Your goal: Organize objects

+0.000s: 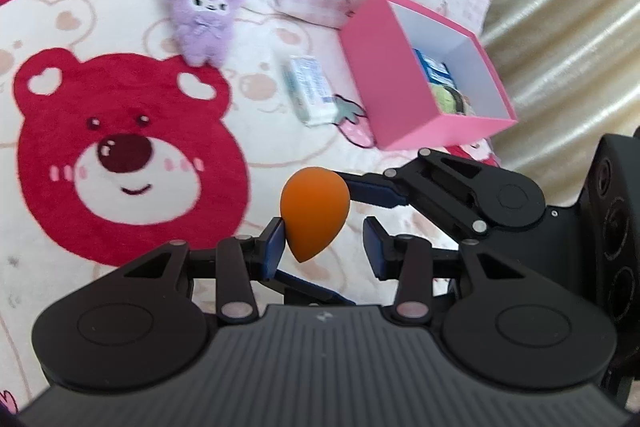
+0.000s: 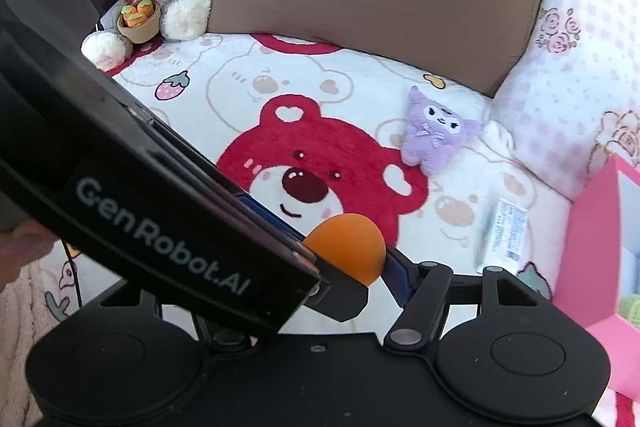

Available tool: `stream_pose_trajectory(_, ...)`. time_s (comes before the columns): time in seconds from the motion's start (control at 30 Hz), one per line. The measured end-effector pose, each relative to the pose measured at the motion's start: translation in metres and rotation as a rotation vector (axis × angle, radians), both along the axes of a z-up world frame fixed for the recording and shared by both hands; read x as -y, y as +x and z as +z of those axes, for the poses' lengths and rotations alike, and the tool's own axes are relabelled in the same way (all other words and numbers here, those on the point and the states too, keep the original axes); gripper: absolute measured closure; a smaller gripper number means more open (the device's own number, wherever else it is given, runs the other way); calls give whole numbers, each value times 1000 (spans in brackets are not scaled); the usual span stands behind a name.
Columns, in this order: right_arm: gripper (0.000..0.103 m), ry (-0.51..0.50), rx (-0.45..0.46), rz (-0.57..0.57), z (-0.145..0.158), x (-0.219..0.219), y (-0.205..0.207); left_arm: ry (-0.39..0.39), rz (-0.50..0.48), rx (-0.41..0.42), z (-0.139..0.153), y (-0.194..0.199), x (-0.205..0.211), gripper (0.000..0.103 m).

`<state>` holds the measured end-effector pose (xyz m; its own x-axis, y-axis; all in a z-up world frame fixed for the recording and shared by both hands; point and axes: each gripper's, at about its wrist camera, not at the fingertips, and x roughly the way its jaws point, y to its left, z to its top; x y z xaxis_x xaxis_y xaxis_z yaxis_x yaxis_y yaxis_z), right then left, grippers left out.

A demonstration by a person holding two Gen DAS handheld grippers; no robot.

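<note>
Where its side reads GenRobot.AI, left hand-held gripper (image 2: 316, 263), orange sponge (image 2: 352, 243) touching.

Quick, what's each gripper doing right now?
Left gripper: nearly closed, one pad on the orange sponge; firm grip cannot be told.
Right gripper: open, jaws astride the sponge, one finger touching it.

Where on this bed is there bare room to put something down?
The widest bare patch is the red bear face on the blanket, left of the white packet and in front of the purple plush. It's tight between packet and pink box, and the box already holds items.
</note>
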<state>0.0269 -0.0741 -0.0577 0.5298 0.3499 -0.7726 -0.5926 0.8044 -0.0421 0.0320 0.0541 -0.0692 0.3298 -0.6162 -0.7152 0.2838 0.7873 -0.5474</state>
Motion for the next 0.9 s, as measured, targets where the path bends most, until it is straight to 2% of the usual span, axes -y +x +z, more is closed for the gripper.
stream_pose_trajectory(0.13,32,-25,-22,-10,7,4,-5,-8,-29,-17,6,-3,5,63)
stream_pose_trajectory(0.43,33,34,-64,-10,22,18,-1,10,-28,-14,24,-6,13,63)
stream_pose_trajectory(0.9,33,39,2,-5,64,43,-28,56,-77,20,64,-17,44,63)
